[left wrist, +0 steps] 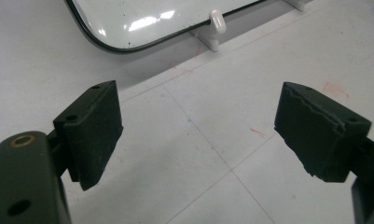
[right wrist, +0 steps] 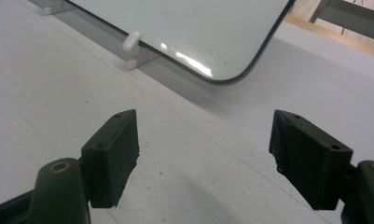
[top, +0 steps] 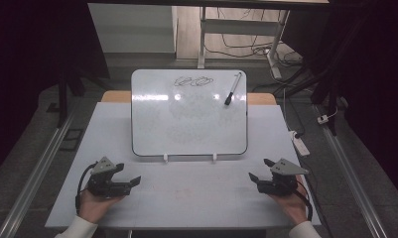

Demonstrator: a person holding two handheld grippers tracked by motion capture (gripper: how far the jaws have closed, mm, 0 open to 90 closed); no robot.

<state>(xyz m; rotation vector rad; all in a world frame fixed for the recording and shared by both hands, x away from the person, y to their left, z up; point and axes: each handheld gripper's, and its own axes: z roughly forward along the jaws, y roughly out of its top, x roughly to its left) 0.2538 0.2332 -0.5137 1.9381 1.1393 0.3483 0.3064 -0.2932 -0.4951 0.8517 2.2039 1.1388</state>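
Bare table [top: 186,198] separates left gripper [top: 129,174] and right gripper [top: 259,170], jaws spread, below whiteboard [top: 189,119].

**Whiteboard and marker on a table**

A white, dark-edged whiteboard [top: 189,124] with rounded corners leans back on two small white clips [top: 165,158] at its lower edge, in the middle of the pale table [top: 186,198]. Near its top are a few looping black scribbles [top: 193,81]. A black marker [top: 232,89] (cap on, as far as can be seen) lies slanted at the upper right corner.
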